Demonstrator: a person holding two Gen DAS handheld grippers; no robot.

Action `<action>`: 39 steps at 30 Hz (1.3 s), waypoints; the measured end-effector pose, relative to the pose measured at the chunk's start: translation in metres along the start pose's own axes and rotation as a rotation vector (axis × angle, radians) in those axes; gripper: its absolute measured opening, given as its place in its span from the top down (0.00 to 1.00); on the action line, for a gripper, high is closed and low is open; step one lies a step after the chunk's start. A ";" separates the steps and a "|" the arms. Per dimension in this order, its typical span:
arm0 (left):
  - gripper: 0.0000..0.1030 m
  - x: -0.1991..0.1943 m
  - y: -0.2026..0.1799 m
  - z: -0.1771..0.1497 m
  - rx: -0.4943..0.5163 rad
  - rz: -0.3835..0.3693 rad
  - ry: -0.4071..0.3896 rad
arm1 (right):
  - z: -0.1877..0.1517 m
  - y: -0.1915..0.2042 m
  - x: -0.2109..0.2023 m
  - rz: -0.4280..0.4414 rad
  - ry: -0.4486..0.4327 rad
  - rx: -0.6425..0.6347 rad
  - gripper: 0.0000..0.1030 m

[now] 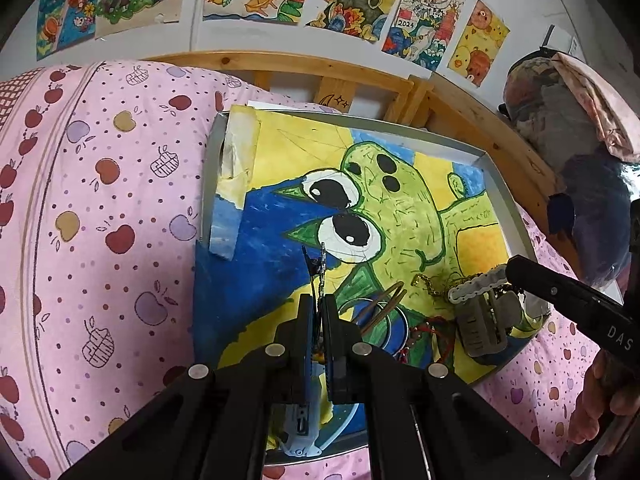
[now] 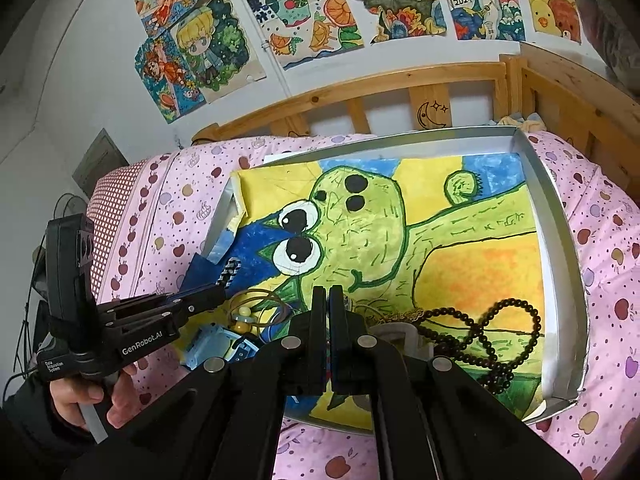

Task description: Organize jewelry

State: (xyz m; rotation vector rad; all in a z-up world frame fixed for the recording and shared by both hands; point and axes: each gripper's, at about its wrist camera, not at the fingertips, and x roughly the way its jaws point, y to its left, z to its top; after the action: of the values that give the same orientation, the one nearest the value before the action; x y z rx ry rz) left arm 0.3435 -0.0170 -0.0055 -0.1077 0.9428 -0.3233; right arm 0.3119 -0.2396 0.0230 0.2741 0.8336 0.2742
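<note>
A silver tray (image 1: 505, 216) (image 2: 554, 240), lined with a green cartoon painting, lies on a pink bed. My left gripper (image 1: 318, 300) (image 2: 219, 291) is shut on a thin black-and-white patterned band (image 1: 322, 264) (image 2: 229, 271) that sticks up over the blue part of the painting. My right gripper (image 2: 329, 292) (image 1: 510, 271) is shut over the tray's near side, above a grey ridged clip (image 1: 480, 320) (image 2: 396, 332); I see nothing clearly between its fingers. Beside it lie a gold chain (image 1: 428, 285) (image 2: 414, 314), a black bead string (image 2: 492, 332), brown and silver hoops (image 1: 386, 312) (image 2: 264, 304) and a red cord (image 1: 434, 330).
A light blue box (image 2: 216, 344) (image 1: 304, 432) sits at the tray's near left corner. The apple-print pink bedding (image 1: 100, 240) surrounds the tray. A wooden bed rail (image 2: 360, 96) and a wall of drawings stand behind. A hand (image 2: 92, 396) holds the left gripper's handle.
</note>
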 end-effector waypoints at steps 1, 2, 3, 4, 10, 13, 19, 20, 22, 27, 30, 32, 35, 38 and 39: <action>0.95 0.000 0.000 0.000 -0.002 0.001 0.003 | 0.000 0.000 0.000 0.001 0.001 0.002 0.98; 0.95 -0.001 0.001 0.000 -0.006 0.003 0.007 | 0.000 -0.001 0.000 0.002 0.005 0.002 0.98; 0.95 -0.001 0.002 0.001 -0.012 0.003 0.012 | 0.000 -0.001 0.001 0.000 0.007 0.004 0.98; 0.95 -0.001 0.003 0.001 -0.018 0.001 0.016 | 0.000 -0.002 0.001 0.001 0.007 0.007 0.98; 0.92 0.003 0.003 0.001 -0.029 0.006 0.040 | 0.000 -0.006 0.003 -0.008 0.014 0.023 0.98; 0.77 0.003 0.003 0.001 -0.038 -0.003 0.037 | 0.000 -0.009 0.003 -0.013 0.017 0.034 0.97; 0.27 -0.006 0.006 0.002 -0.079 -0.002 -0.023 | -0.001 -0.015 0.001 -0.017 0.007 0.059 0.62; 0.26 -0.010 0.007 0.001 -0.087 -0.001 -0.041 | -0.002 -0.017 -0.001 -0.016 -0.004 0.065 0.59; 0.26 -0.014 0.007 0.003 -0.086 -0.009 -0.051 | -0.003 -0.018 -0.002 -0.019 -0.009 0.065 0.59; 0.11 -0.024 0.007 0.004 -0.089 0.018 -0.085 | -0.003 -0.022 -0.007 -0.034 -0.025 0.069 0.45; 0.06 -0.031 0.006 0.003 -0.073 0.035 -0.117 | -0.005 -0.021 -0.013 -0.048 -0.047 0.059 0.35; 0.01 -0.035 0.003 0.001 -0.056 0.048 -0.132 | -0.007 -0.019 -0.017 -0.063 -0.054 0.046 0.31; 0.00 -0.044 -0.001 -0.003 -0.033 0.069 -0.170 | -0.012 -0.018 -0.025 -0.094 -0.080 0.033 0.21; 0.00 -0.052 -0.003 -0.008 -0.031 0.087 -0.186 | -0.018 -0.015 -0.033 -0.120 -0.097 0.003 0.19; 0.00 -0.054 -0.003 -0.010 -0.036 0.092 -0.189 | -0.020 -0.014 -0.036 -0.123 -0.100 -0.005 0.18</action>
State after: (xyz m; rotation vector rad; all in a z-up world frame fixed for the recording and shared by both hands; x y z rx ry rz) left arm 0.3055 -0.0027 0.0312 -0.1246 0.7641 -0.2071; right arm 0.2752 -0.2629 0.0299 0.2291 0.7476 0.1466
